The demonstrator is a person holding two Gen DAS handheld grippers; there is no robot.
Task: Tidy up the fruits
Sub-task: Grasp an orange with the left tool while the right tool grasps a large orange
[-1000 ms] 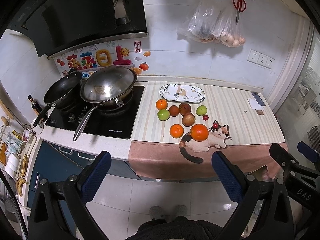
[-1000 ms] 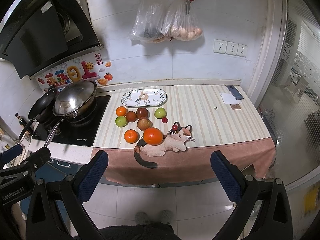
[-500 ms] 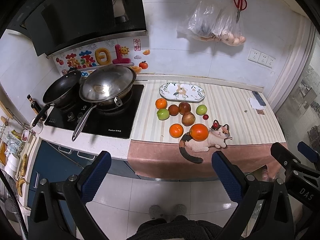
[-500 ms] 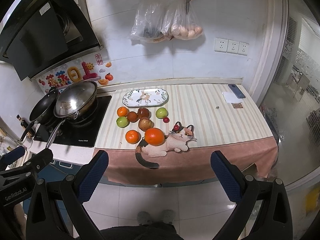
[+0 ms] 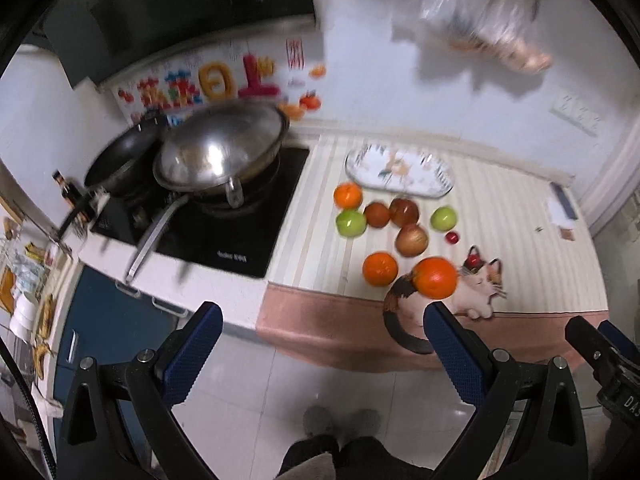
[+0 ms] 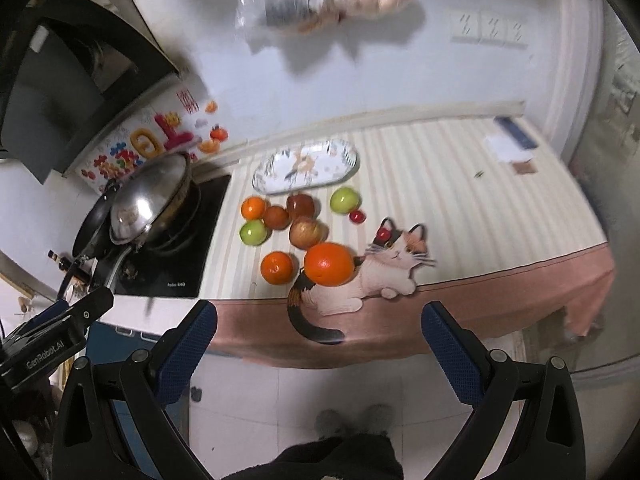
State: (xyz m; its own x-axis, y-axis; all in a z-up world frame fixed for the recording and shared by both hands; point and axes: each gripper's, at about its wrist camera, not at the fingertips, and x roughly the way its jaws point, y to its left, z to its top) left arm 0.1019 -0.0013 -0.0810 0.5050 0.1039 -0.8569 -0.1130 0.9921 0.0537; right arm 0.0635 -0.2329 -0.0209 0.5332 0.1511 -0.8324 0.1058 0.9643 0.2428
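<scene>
Striped cream cloth with a pink near edge is seen spread over the counter (image 6: 460, 184), and on it the fruits are gathered in a loose cluster. A large orange (image 6: 329, 264) is placed nearest, on the printed cat (image 6: 384, 276) of the cloth, with a smaller orange (image 6: 277, 267) just to its left. Farther back a reddish-yellow apple (image 6: 307, 233) is found, and beyond it a row is formed by a green apple (image 6: 253, 232), a dark red fruit (image 6: 276, 217), a red apple (image 6: 301, 205) and another green apple (image 6: 344, 200). A third orange (image 6: 253, 207) is set at the far left of the cluster, and a small red fruit (image 6: 357, 216) lies just right of the group. An oval patterned plate (image 6: 306, 166) is laid behind the fruits, nearer the wall, with nothing seen on it. To the left, a steel wok (image 5: 222, 152) and a black pan (image 5: 120, 158) are stood on the black hob (image 5: 240, 236). Plastic bags (image 5: 488, 16) are hung on the far wall, though they are blurred.

The left claw (image 5: 322, 350) is held released, its blue pads wide apart, over the floor short of the counter edge. The right claw (image 6: 319, 346) is likewise held spread and nothing is gripped in it.
</scene>
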